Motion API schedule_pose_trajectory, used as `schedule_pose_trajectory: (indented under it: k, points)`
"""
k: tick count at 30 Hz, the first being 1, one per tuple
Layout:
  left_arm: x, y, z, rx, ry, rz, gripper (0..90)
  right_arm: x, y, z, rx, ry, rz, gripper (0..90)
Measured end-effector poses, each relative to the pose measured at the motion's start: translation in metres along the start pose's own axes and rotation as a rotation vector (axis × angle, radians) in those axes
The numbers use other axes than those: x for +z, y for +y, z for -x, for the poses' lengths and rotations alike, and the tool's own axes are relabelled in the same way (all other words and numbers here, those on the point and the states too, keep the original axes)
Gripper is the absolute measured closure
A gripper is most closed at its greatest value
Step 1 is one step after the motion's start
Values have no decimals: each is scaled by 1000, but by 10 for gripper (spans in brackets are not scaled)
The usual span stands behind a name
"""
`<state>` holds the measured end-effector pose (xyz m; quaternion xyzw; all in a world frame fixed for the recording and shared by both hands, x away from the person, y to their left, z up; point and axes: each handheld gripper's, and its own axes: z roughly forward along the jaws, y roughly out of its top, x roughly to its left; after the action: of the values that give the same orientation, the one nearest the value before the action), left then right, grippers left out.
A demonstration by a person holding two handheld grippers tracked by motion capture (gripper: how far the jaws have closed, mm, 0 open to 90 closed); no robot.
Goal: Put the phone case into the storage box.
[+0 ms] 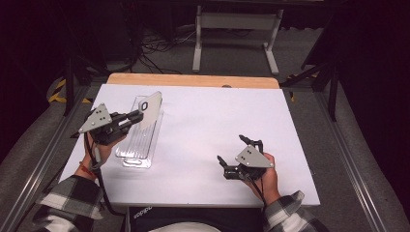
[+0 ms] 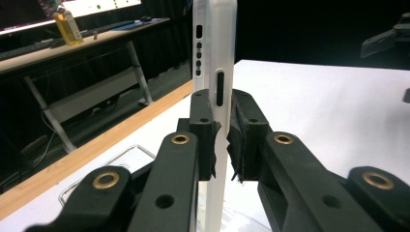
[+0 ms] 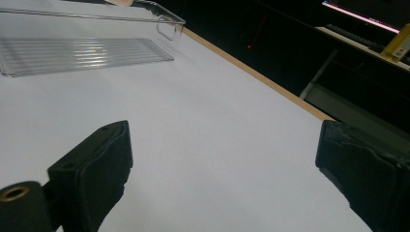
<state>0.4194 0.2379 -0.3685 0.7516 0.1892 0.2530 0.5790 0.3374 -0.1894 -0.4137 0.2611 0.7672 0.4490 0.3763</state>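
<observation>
Two tongs over white table (image 1: 203,145) (dark room): left tongs (image 1: 138,116) clamp phone case (image 1: 151,108), right tongs (image 1: 237,150) apart.

The clear tray (image 1: 140,140) is the one fixed obstacle on the counter (image 1: 203,125). Above the tray's far end the left gripper (image 1: 138,116) holds a white phone case (image 1: 151,108) clamped edge-on, blocking the way in from above there. The tray's near end lies uncovered. To the right of the tray the white surface runs bare to the right gripper (image 1: 239,151), whose fingers (image 3: 99,164) stand wide apart, well away from the tray.
</observation>
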Motion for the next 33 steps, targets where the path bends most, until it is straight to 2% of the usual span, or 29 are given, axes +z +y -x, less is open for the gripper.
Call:
schedule_pose_trajectory:
  k: [4,6,11,13,19,20,30,33]
  points:
    - [7,-4,-9,-4,-4,-25,815,1,0,0,-2,-2,-4,64]
    - [11,-9,-18,-26,-7,-23,815,1,-1,0,-1,-11,-2,72]
    - [19,-17,-31,-53,-6,-32,815,1,-1,0,5,-20,0,76]
    - [24,-20,-36,-61,-11,-49,815,1,-1,1,8,-27,-1,77]
    - [36,-26,-50,-64,-17,-56,815,3,-2,2,21,-29,-5,79]
    - [40,-27,-54,-76,-22,-60,815,3,-2,2,19,-30,-11,79]
    - [56,-35,-68,-79,-26,-95,815,6,-4,1,25,-23,-29,81]
    - [61,-38,-75,-105,-35,-102,815,8,-5,0,20,-22,-37,81]
